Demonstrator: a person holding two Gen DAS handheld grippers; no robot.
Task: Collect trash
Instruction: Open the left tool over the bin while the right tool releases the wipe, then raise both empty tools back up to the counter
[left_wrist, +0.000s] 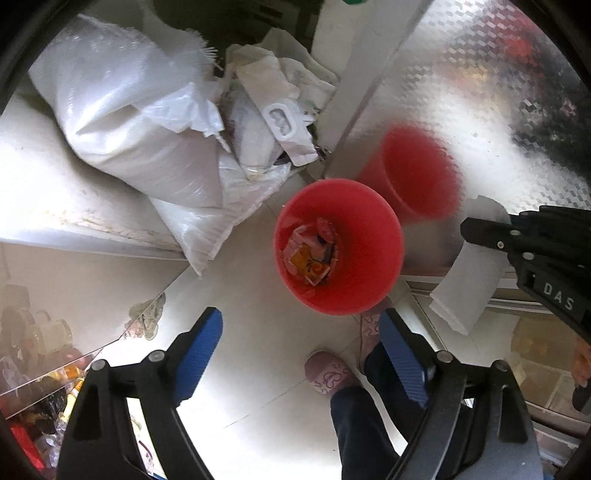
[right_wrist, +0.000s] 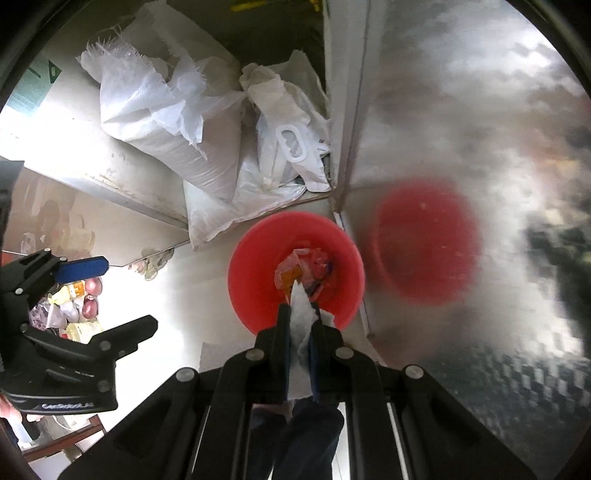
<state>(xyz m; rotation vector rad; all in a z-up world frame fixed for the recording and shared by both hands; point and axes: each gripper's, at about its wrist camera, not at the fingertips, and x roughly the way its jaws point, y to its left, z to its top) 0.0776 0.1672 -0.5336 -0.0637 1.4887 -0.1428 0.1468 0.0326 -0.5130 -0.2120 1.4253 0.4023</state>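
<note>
A red bin (left_wrist: 369, 236) stands on the pale floor, with several coloured wrappers (left_wrist: 308, 258) lying at its bottom. My left gripper (left_wrist: 301, 332) hangs above the floor just beside the bin, its blue pads (left_wrist: 199, 354) wide open and nothing between them. In the right wrist view the same gripper (right_wrist: 125, 295) sits at the left, open. My right gripper (right_wrist: 299, 310) is shut on a white tissue (right_wrist: 301, 317) directly over the near rim of the bin (right_wrist: 251, 269). From the left wrist view, the right gripper (left_wrist: 476, 236) shows at the right edge with the tissue (left_wrist: 465, 284) hanging from it.
White woven sacks (left_wrist: 140, 122) and crumpled plastic bags (left_wrist: 273, 110) are piled behind the bin. A shiny metal wall (left_wrist: 480, 110) on the right mirrors the bin. A person's slippered foot (left_wrist: 328, 373) and dark trouser leg stand close by. A cluttered glass tabletop (left_wrist: 55, 350) lies lower left.
</note>
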